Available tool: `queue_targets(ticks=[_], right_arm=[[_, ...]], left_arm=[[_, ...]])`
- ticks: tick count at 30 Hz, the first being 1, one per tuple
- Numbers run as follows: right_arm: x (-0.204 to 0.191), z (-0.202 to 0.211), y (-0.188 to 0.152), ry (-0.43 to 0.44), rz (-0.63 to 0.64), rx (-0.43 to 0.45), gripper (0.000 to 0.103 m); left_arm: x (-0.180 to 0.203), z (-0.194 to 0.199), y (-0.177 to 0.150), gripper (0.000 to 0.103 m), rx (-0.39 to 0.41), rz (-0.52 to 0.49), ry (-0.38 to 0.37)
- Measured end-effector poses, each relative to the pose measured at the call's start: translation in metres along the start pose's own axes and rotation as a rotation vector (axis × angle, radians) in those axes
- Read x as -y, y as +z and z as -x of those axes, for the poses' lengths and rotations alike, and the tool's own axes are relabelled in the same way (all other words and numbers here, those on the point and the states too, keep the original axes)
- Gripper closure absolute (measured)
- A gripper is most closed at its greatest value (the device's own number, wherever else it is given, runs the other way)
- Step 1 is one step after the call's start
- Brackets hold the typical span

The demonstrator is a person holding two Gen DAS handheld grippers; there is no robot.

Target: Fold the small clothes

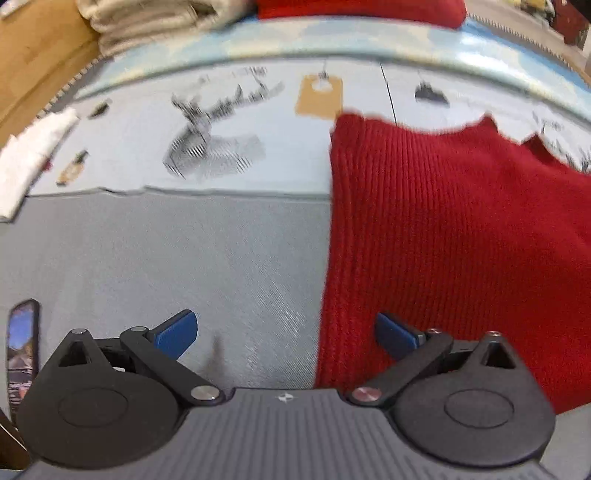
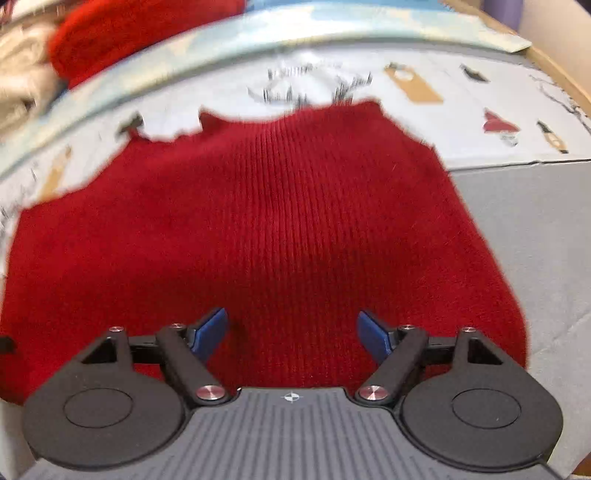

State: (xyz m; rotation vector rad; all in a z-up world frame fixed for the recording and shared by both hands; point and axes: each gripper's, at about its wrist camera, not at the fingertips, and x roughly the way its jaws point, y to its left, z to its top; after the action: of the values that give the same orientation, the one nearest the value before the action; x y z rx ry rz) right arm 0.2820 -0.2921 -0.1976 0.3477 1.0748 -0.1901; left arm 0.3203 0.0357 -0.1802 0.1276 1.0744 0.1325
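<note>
Nearest in the left wrist view, the left gripper [image 1: 286, 332] stands spread as wide as it goes, its blue pads [image 1: 176, 332] holding nothing; between them lie bare grey cloth and the left edge of the red knit garment [image 1: 443, 229]. In the right wrist view the right gripper [image 2: 291, 332] is also parted, a little less widely, and its pads [image 2: 210, 332] grip nothing. It hangs over the near half of the red knit, and whether the tips brush the wool cannot be told.

The garment lies flat on the table, partly on the grey mat [image 1: 166, 258] and partly on the pale printed paper [image 1: 240, 122] beyond it. It is a ribbed knit, the ribs running away from the cameras, with a straight left side, a rounded right side and an uneven far edge where a second layer peeks out.

It looks soft, light and limp: likely to sag and stretch when lifted, and to cling to the mat rather than slide. A pinch through both layers at the near corners, one gripper to each, seems the safest hold; a grip in the middle would probably just bunch the wool.

Farther off, the printed paper carries grey line drawings and a tan tag shape [image 1: 319, 98]. A white cloth [image 1: 29, 162] lies at its left edge. At the back sit a cream folded pile [image 1: 147, 18] and another red knit piece [image 1: 362, 9], and a dark phone [image 1: 23, 350] rests on the mat's near left.
</note>
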Motion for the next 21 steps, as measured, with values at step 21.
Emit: queue_targets(ticks=[21], right_arm=[[0.028,-0.017,-0.033,-0.063,0.003,-0.069,0.021]], left_arm=[[0.006,-0.021,-0.003,0.0,-0.075,-0.017,0.009]])
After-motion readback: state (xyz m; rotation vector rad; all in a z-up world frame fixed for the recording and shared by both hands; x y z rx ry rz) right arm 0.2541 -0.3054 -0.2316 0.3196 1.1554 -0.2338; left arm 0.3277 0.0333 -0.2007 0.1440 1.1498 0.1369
